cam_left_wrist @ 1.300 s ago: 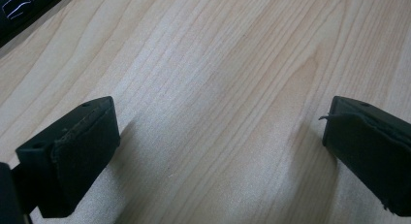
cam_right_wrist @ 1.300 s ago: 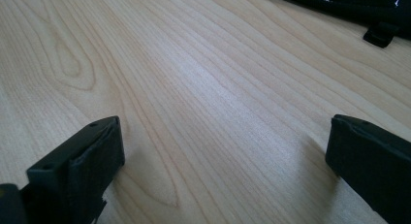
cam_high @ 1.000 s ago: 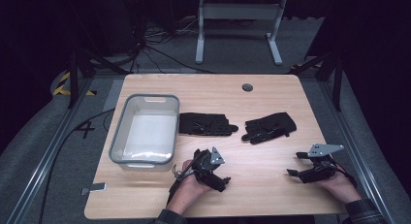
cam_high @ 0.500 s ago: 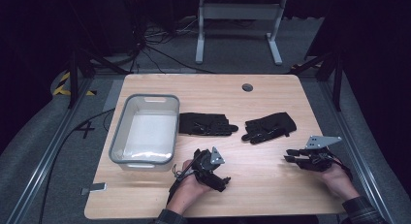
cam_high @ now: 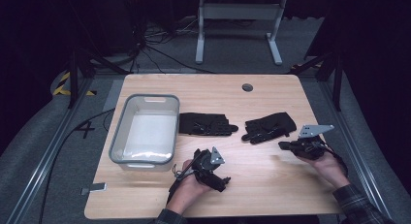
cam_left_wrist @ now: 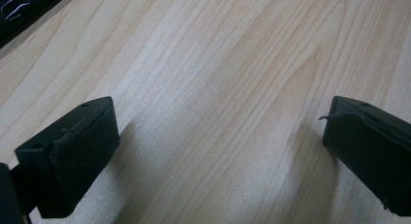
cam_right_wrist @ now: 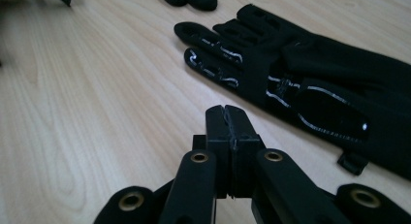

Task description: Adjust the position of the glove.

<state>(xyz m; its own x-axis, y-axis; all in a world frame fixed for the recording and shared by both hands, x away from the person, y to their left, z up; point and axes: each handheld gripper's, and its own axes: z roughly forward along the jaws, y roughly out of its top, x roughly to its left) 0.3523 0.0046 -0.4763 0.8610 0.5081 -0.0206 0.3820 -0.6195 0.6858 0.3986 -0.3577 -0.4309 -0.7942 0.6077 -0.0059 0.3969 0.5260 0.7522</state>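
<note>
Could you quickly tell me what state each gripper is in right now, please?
Left gripper: open, nothing between its jaws.
Right gripper: jaws just closed, shut, empty, beside the right glove.

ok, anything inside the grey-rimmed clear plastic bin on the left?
The grey-rimmed clear plastic bin looks empty: its pale floor shows bare in the high view. Both black gloves, left and right, lie outside it on the wooden table. The near wall's inner face is hidden.
</note>
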